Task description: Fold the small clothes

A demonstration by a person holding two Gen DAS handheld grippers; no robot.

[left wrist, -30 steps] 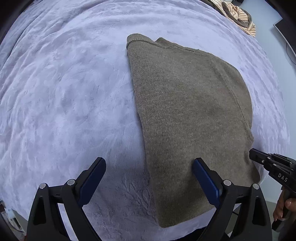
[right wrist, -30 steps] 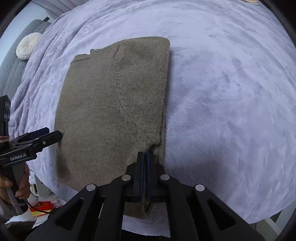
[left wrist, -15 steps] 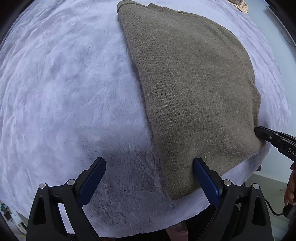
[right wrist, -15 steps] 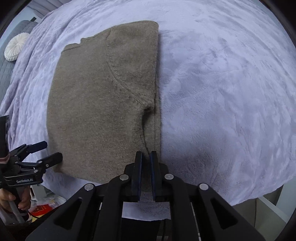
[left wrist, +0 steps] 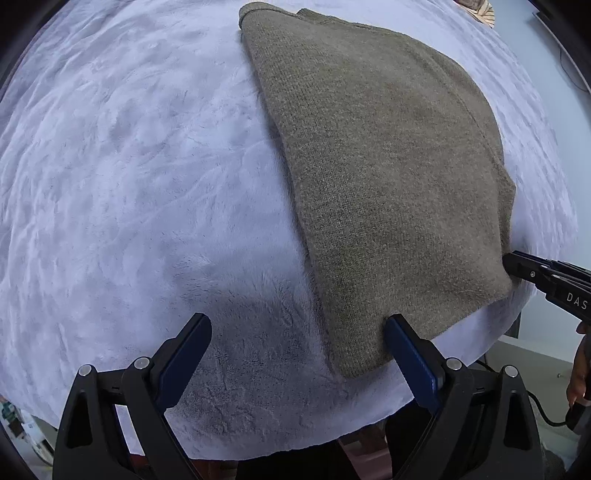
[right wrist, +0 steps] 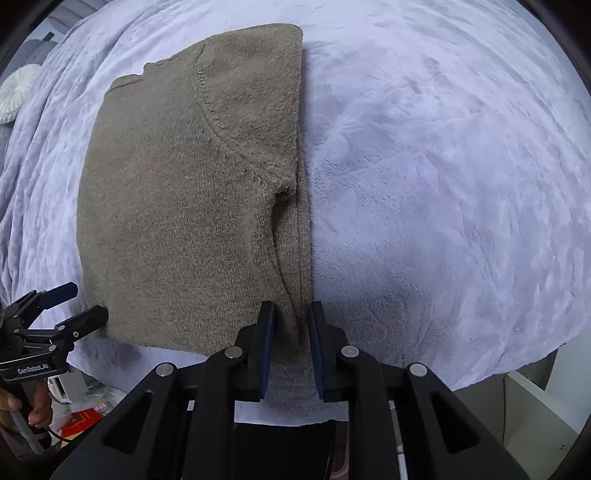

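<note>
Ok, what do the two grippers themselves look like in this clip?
Both are matte black plastic with triangular cut-outs, silver pivot bolts and dark blue finger pads. The left gripper carries white "GenRobot.AI" lettering, seen from the right wrist view; the right gripper shows "DAS" in white. A thin black cable trails below the right one.

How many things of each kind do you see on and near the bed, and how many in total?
Folded olive-brown knitted sweater: 1
Lavender plush blanket: 1
Round white pleated cushion: 1
Striped tan cloth at the far edge: 1
Black two-finger grippers, left gripper and right gripper: 2
Total: 6
</note>
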